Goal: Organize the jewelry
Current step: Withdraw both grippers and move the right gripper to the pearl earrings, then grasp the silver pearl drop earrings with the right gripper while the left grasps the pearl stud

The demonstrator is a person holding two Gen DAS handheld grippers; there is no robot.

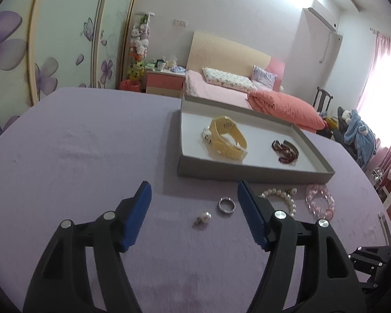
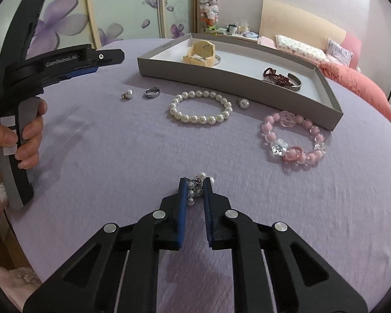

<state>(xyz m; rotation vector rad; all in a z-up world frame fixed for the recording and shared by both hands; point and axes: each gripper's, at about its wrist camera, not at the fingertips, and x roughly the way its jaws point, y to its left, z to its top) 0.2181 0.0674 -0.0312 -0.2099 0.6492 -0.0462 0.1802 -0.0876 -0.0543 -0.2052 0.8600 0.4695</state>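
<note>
A grey tray (image 1: 247,172) (image 2: 221,79) on the purple table holds a yellow watch (image 1: 228,137) (image 2: 200,52) and a dark red bead bracelet (image 1: 285,151) (image 2: 277,75). My left gripper (image 1: 194,191) is open, above a pearl earring (image 1: 203,217) (image 2: 127,94) and a silver ring (image 1: 226,205) (image 2: 152,92). My right gripper (image 2: 195,184) is shut on a pearl and chain piece (image 2: 196,187) just over the cloth. A white pearl bracelet (image 2: 200,107) (image 1: 284,198), a second pearl earring (image 2: 243,103) and a pink bead bracelet (image 2: 293,138) (image 1: 320,202) lie in front of the tray.
The left gripper's body (image 2: 39,73) and the hand holding it show at the left of the right wrist view. A bed with pillows (image 1: 234,83) stands behind the table. The table's edge curves round on the right.
</note>
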